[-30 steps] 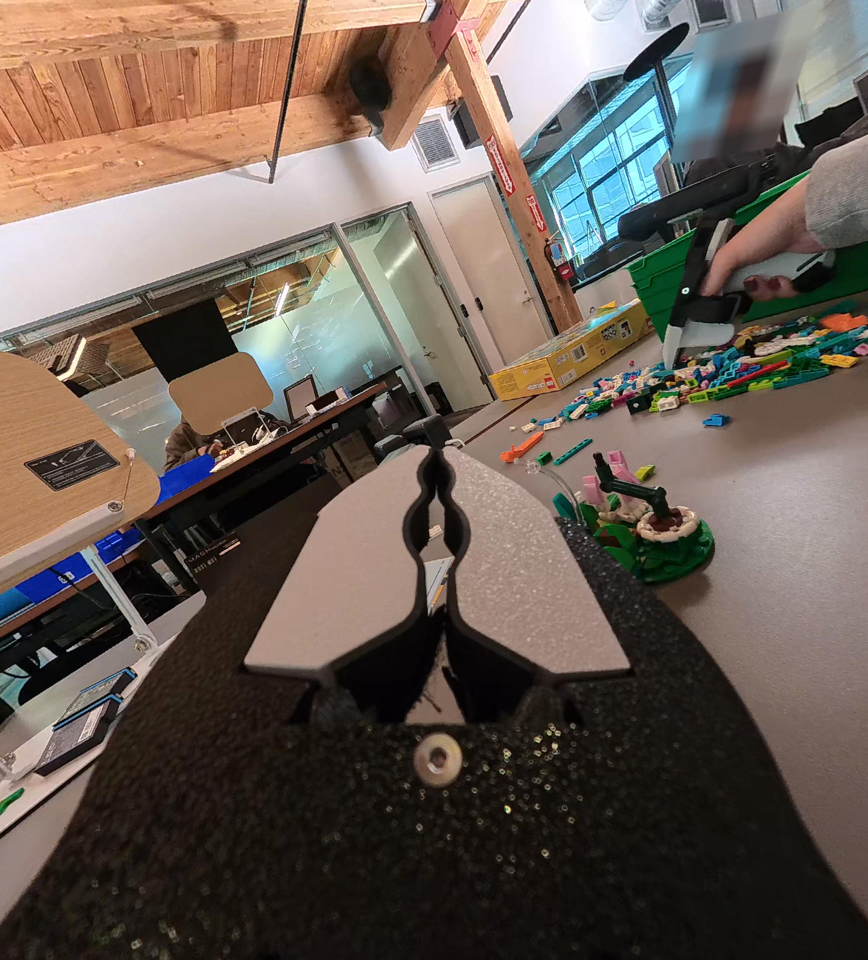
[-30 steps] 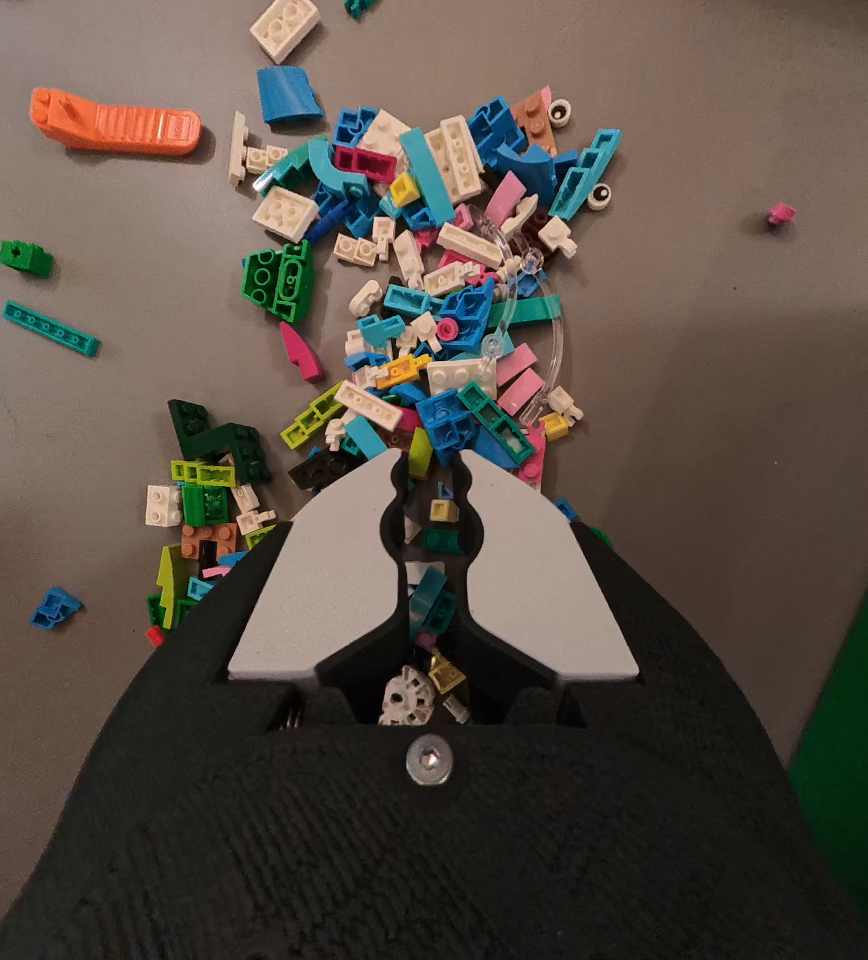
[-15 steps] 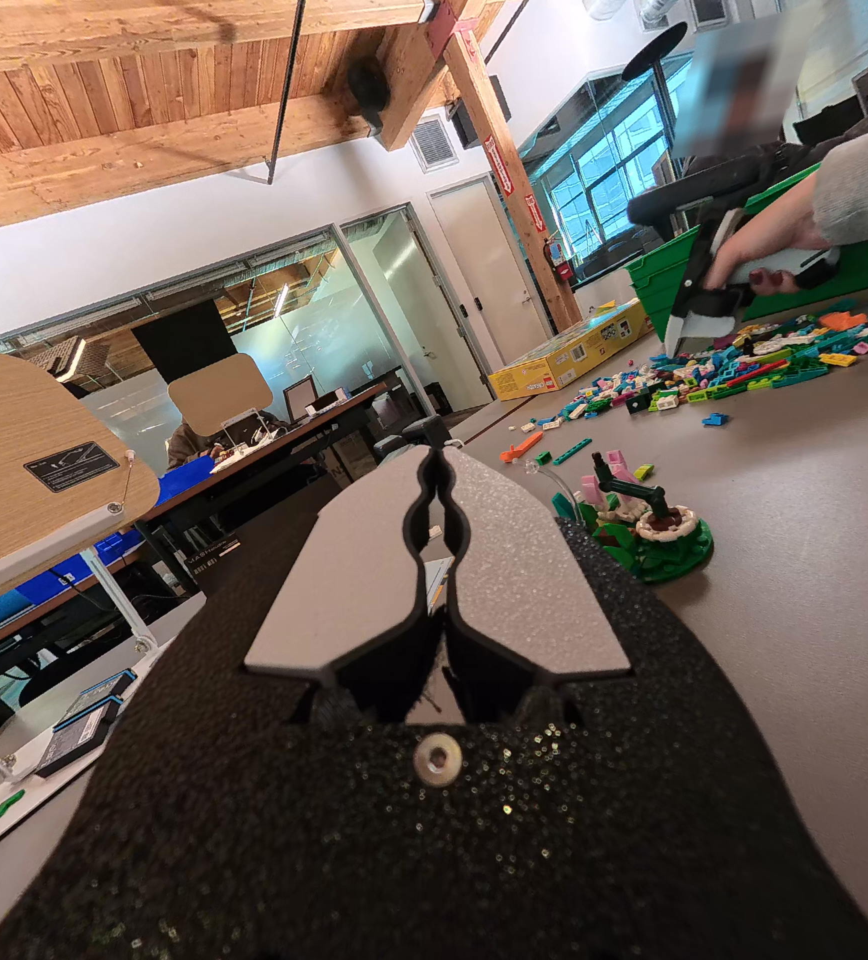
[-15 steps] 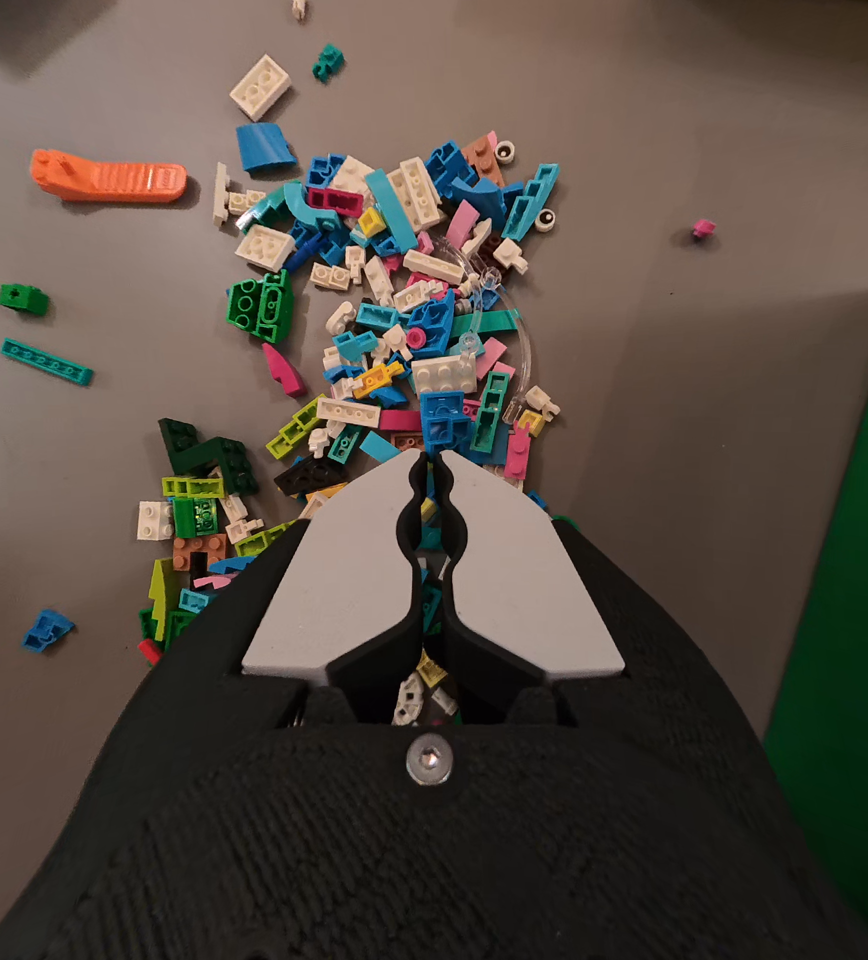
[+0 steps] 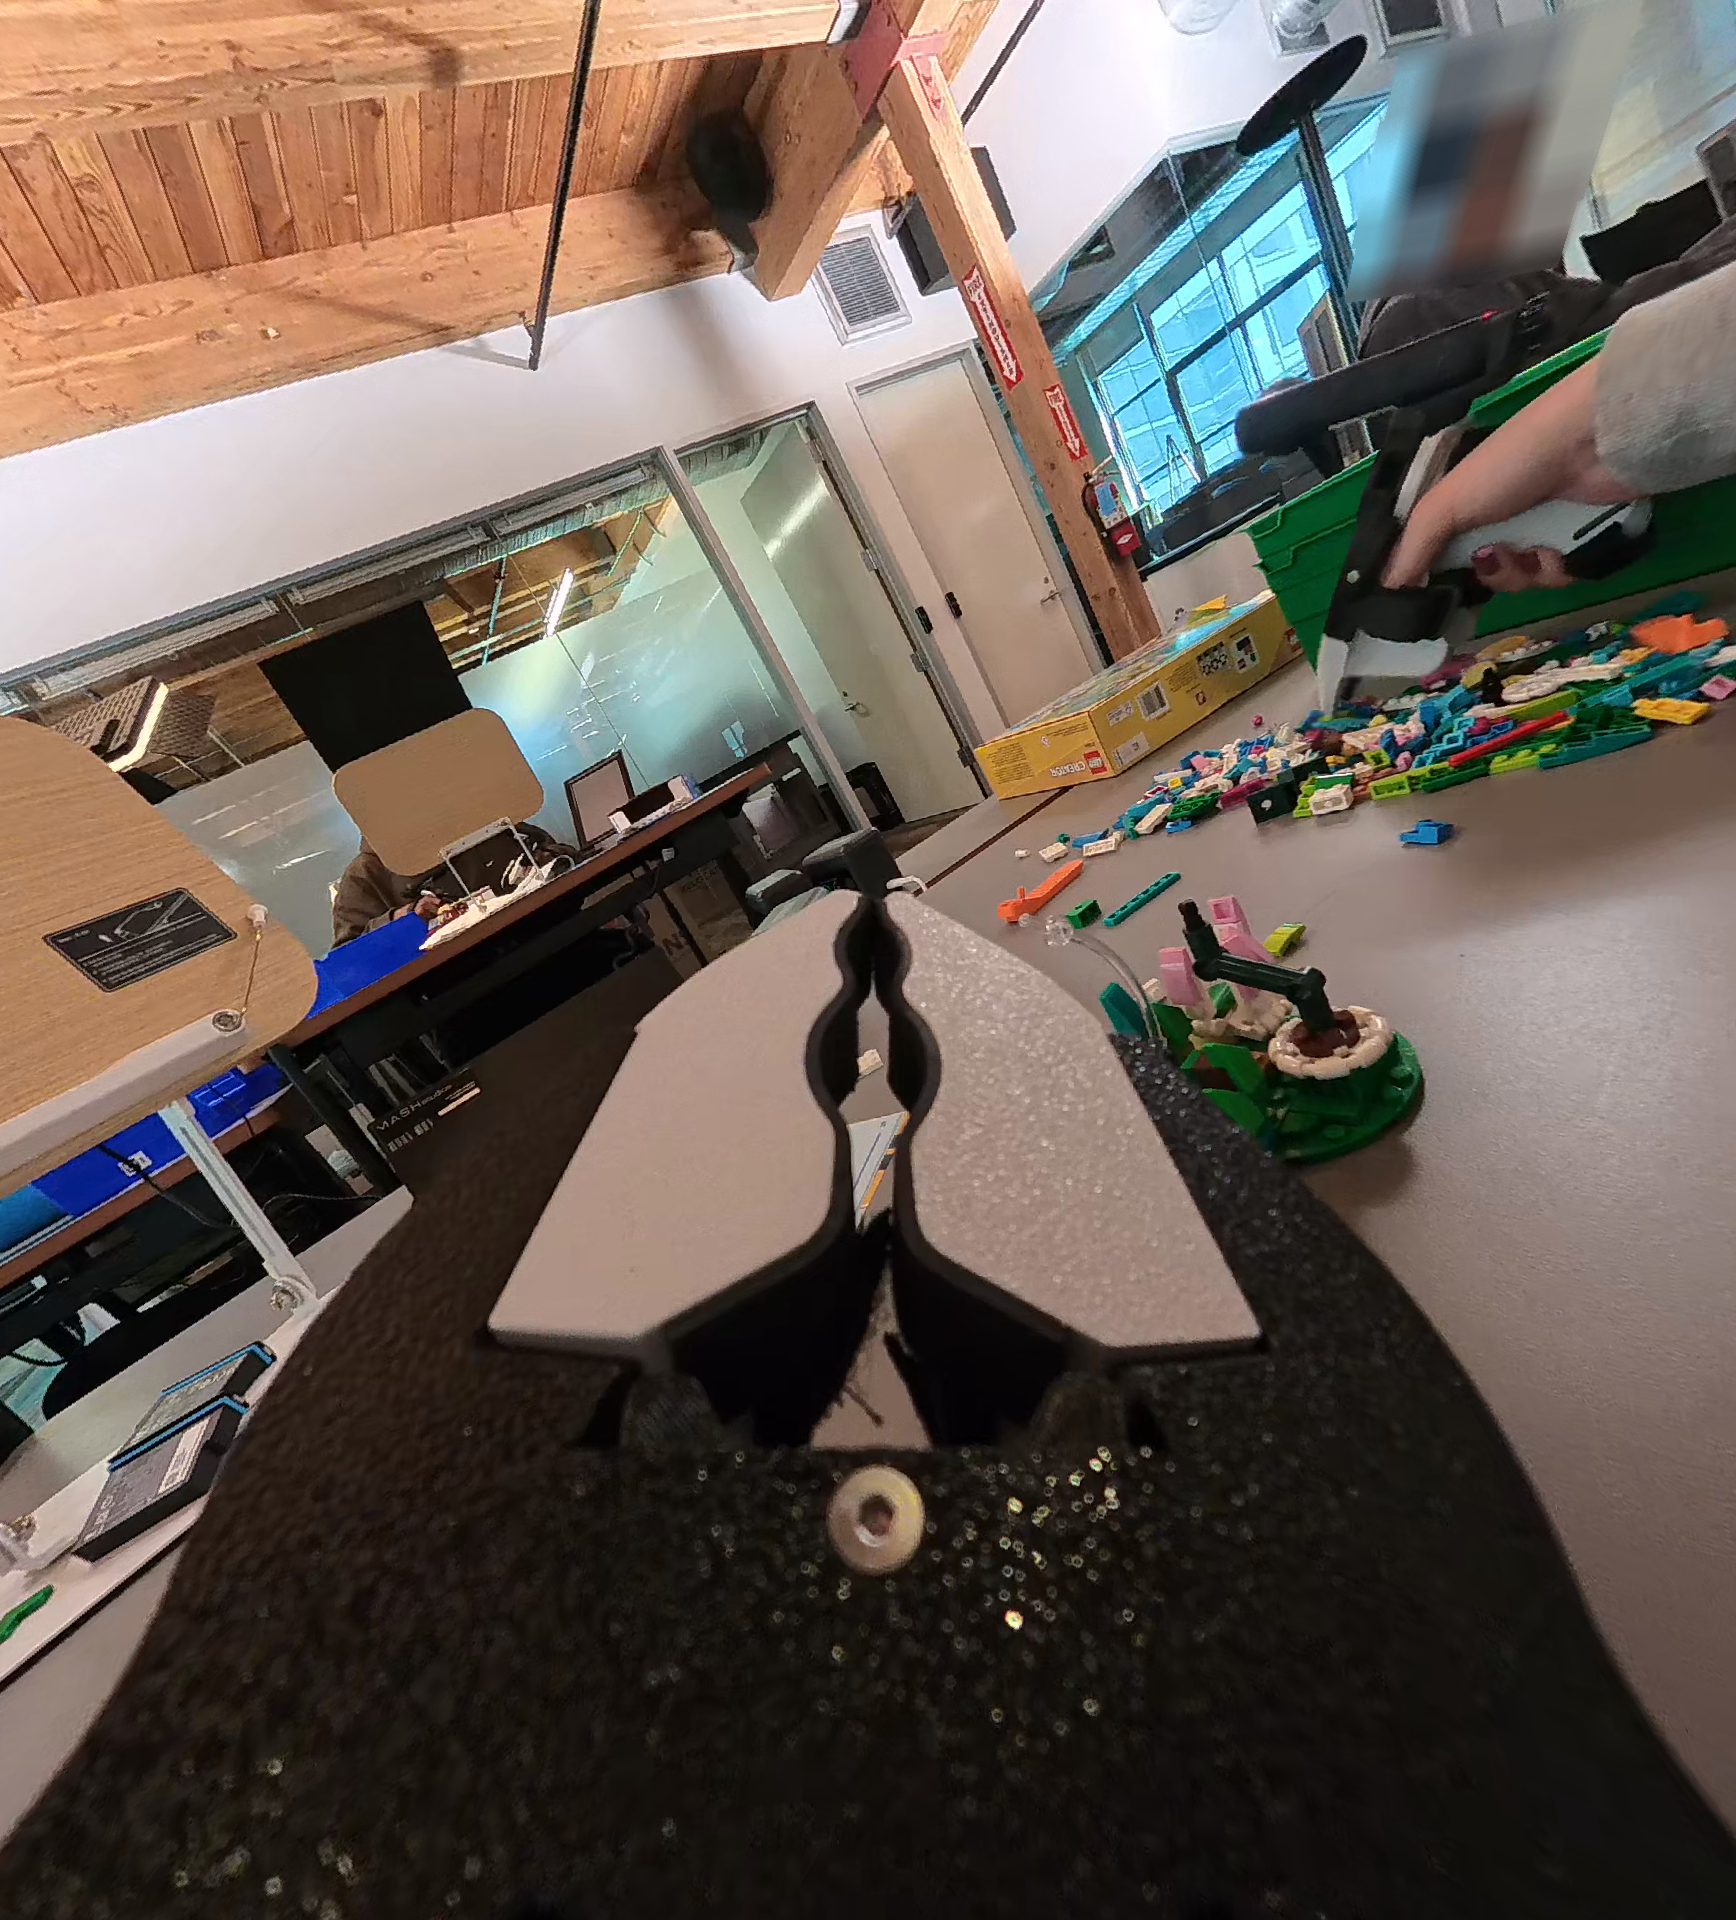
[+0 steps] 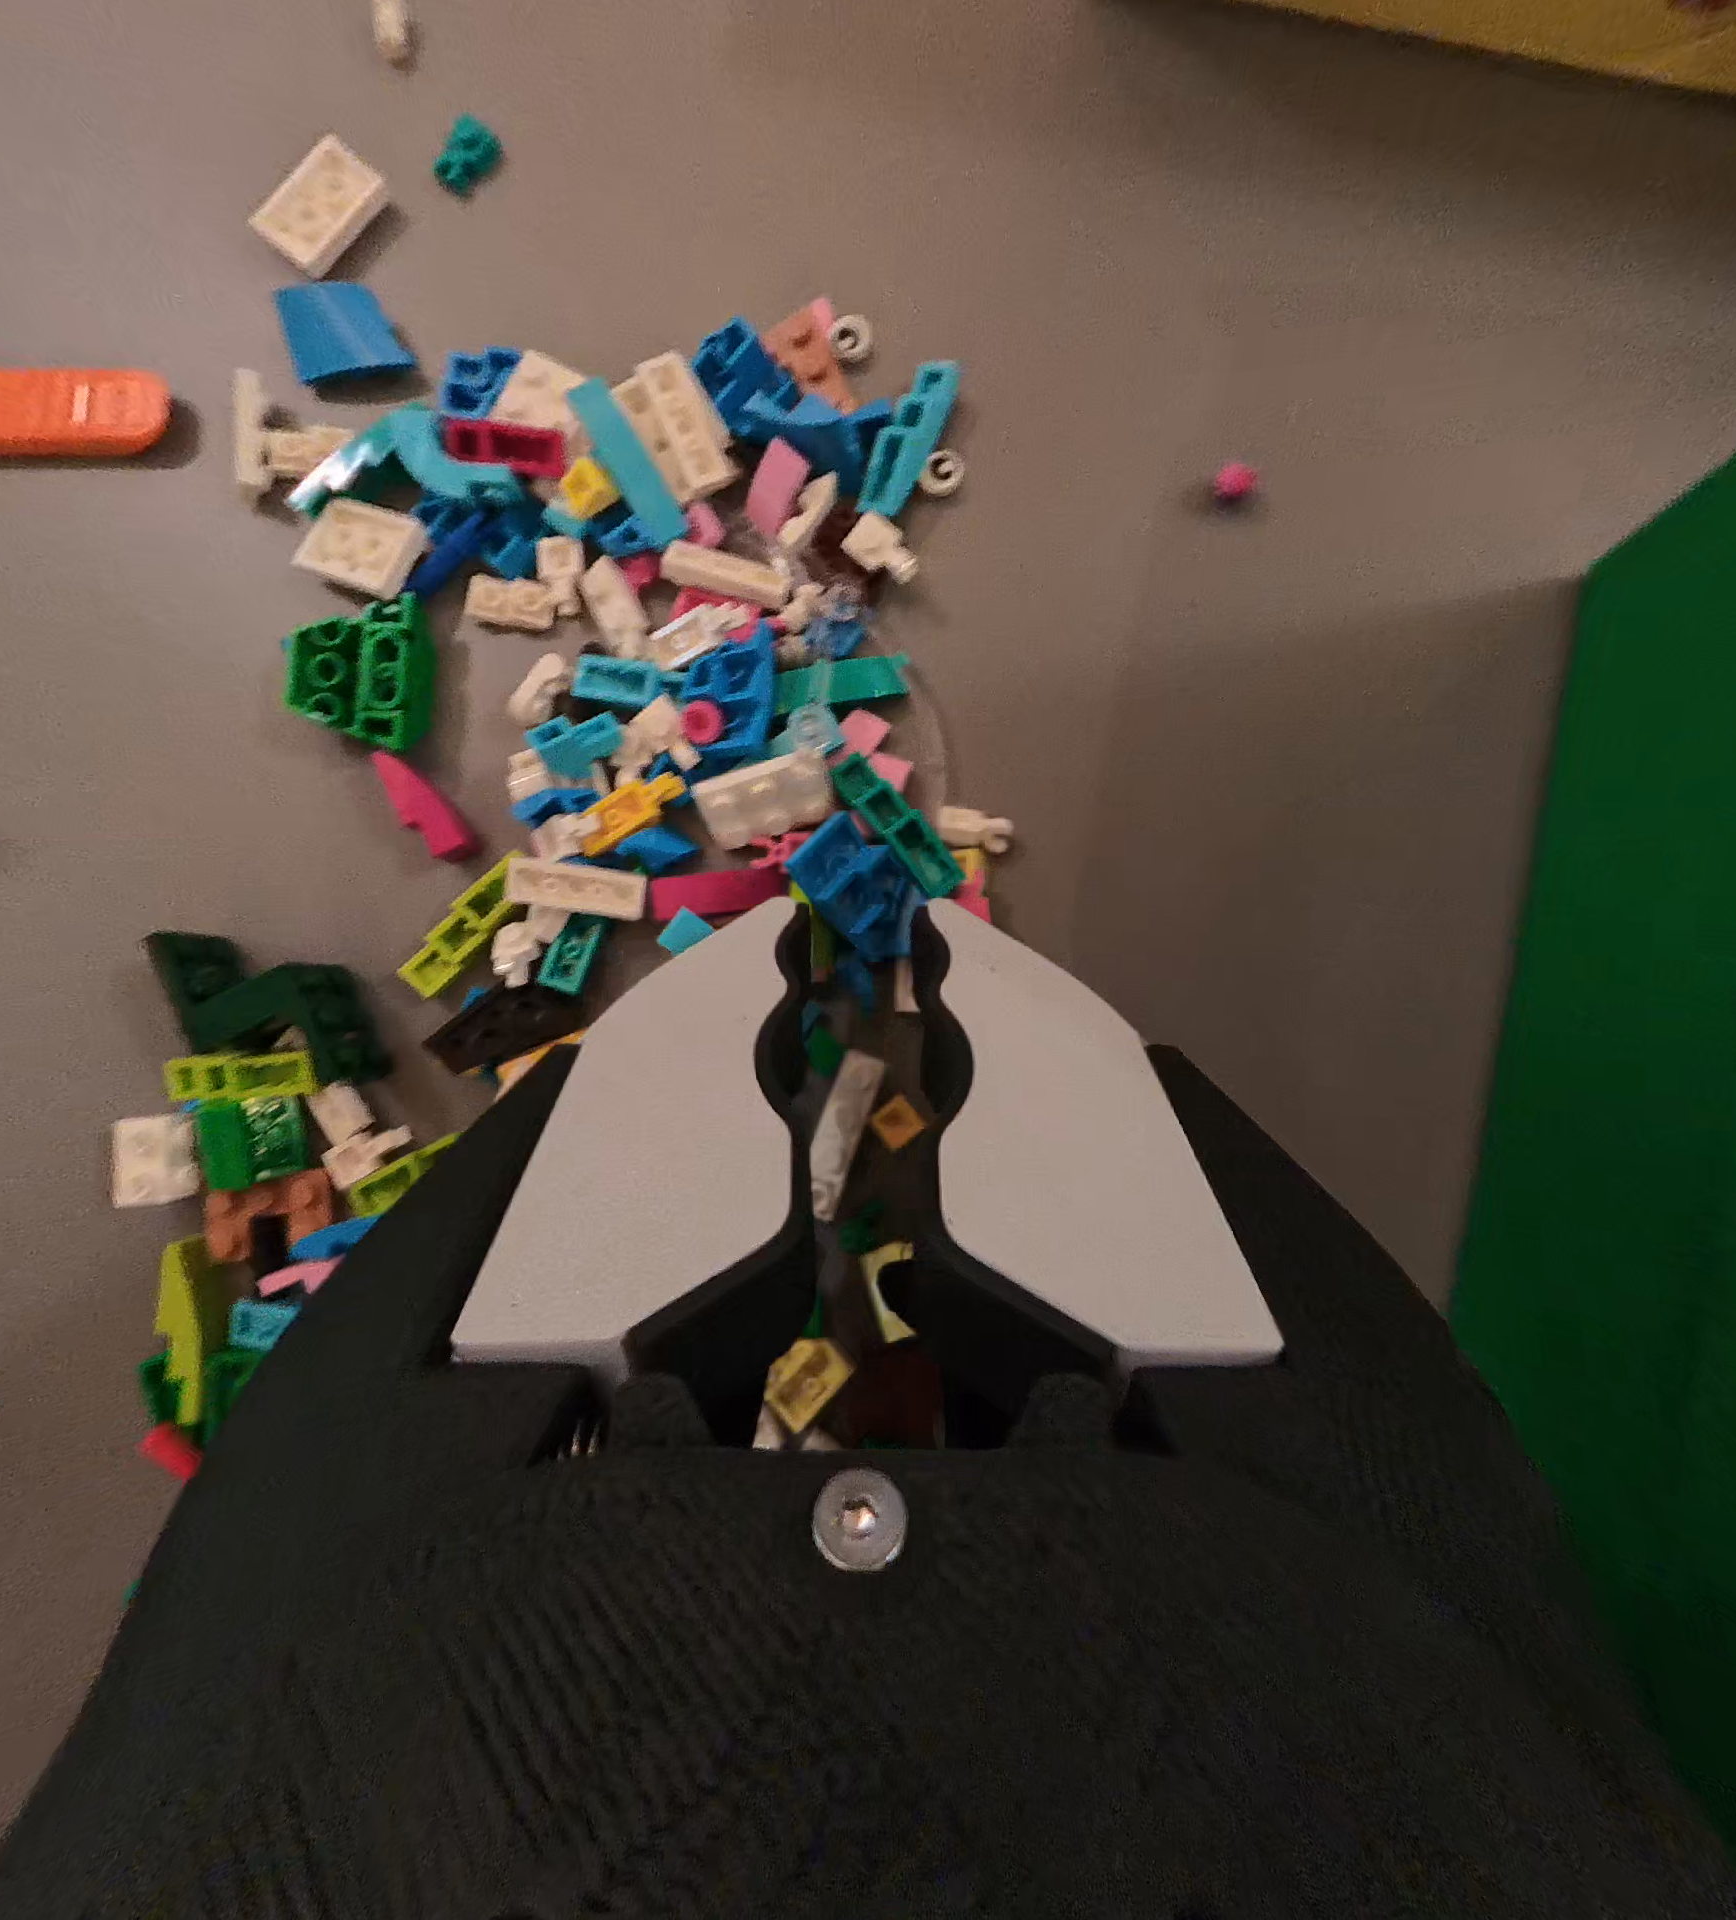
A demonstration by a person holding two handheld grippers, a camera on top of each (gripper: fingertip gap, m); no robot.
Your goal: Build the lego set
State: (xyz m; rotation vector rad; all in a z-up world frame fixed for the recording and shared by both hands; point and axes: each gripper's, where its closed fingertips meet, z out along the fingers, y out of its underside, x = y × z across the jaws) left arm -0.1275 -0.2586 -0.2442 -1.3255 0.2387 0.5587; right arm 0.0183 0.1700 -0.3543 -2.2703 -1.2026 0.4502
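Observation:
My right gripper [image 6: 859,914] hangs over a pile of loose lego bricks [image 6: 635,623] on the grey table [image 6: 1259,312]. Its jaws stand a brick's width apart, with a blue brick [image 6: 843,873] clamped between the tips. In the left wrist view the right gripper [image 5: 1347,665] shows far off, in a person's hand at the edge of the pile [image 5: 1466,727]. My left gripper [image 5: 874,912] is shut and empty, low over the table. A part-built round green lego model [image 5: 1290,1060] with pink flowers and a dark stem sits just to its right.
A green bin [image 6: 1674,935] stands right of the pile. An orange brick separator [image 6: 33,410] lies to the left and a yellow lego box [image 5: 1124,717] at the table's far edge. A wooden board on a stand [image 5: 64,935] is at the left. The left gripper's tips are roughly 45 centimeters from the right gripper's.
My right gripper closed over the pile, then its jaws widened again around the blue brick, and it has risen slightly. The left gripper has not moved.

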